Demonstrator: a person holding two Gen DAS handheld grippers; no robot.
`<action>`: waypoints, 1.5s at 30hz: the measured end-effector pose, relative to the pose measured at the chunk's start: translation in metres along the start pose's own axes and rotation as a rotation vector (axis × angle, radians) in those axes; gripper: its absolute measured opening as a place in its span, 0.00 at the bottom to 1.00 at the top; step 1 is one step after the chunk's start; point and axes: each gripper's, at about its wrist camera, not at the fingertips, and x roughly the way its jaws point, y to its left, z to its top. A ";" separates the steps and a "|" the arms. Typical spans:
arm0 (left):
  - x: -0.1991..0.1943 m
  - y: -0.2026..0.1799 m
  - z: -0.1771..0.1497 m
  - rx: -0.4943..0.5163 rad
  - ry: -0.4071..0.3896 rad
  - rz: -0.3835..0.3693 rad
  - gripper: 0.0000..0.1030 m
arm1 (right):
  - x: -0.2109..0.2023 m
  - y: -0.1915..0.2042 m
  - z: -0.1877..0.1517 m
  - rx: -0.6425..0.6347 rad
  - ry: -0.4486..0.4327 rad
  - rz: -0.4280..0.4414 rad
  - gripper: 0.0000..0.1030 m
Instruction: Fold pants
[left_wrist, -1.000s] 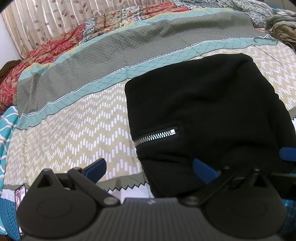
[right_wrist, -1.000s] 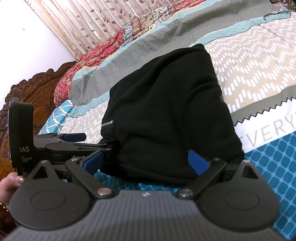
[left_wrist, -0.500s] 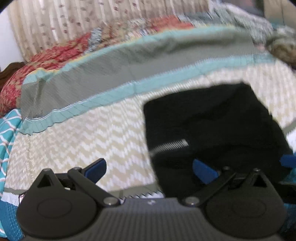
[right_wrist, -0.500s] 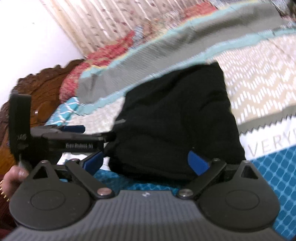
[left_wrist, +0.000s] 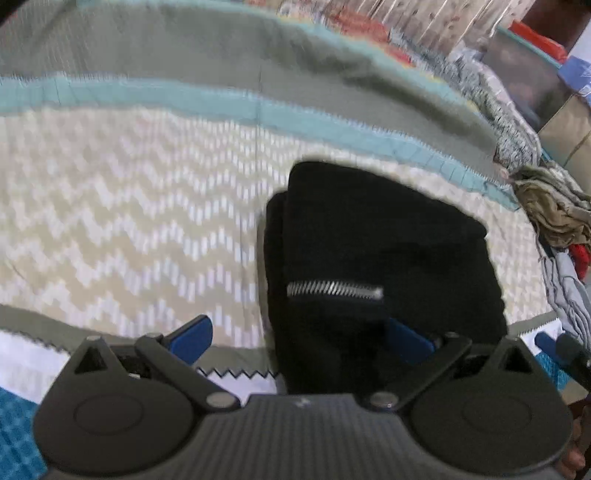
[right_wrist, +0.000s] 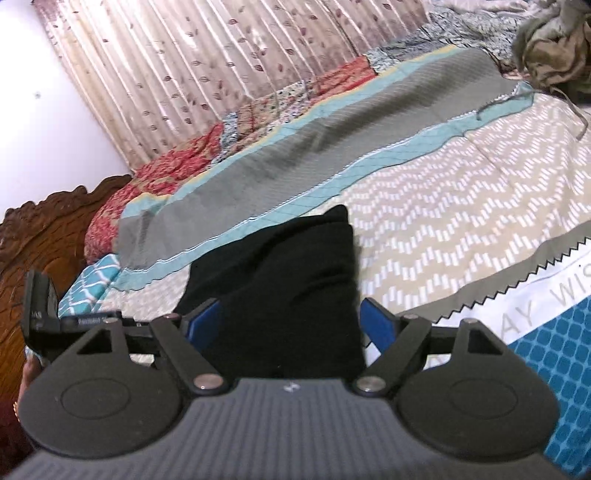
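The black pants (left_wrist: 373, 236) lie folded in a compact bundle on the patterned bedsheet (left_wrist: 129, 206), a silver pocket zipper (left_wrist: 334, 288) facing up. My left gripper (left_wrist: 300, 338) is open just above their near edge; its right finger (left_wrist: 408, 341) is over the cloth and its left finger (left_wrist: 192, 336) over the bare sheet. In the right wrist view the pants (right_wrist: 280, 273) sit between the blue fingers of my right gripper (right_wrist: 290, 325), whose jaws are closing, with the pads beside the bundle's edges. The left gripper (right_wrist: 40, 306) shows at that view's left edge.
A heap of loose clothes (left_wrist: 554, 210) (right_wrist: 554, 37) sits at the far right of the bed. A carved wooden headboard (right_wrist: 44, 229) and a leaf-print curtain (right_wrist: 221, 55) bound the left and back. A person's hand (right_wrist: 29, 369) holds the left gripper.
The left gripper has swung and rolled, so the pants now sit farther off and turned in its view. The right gripper's fingers have drawn closer together and it has pulled back and up.
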 end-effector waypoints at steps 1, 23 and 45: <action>0.009 0.003 -0.001 -0.024 0.028 -0.021 1.00 | 0.004 -0.001 0.001 0.004 0.004 0.002 0.81; 0.034 -0.026 -0.021 0.041 0.057 -0.211 0.83 | 0.055 -0.016 -0.018 0.083 0.181 0.062 0.87; 0.023 0.033 -0.006 -0.142 0.015 -0.243 1.00 | 0.043 -0.040 -0.011 0.212 0.158 0.087 0.77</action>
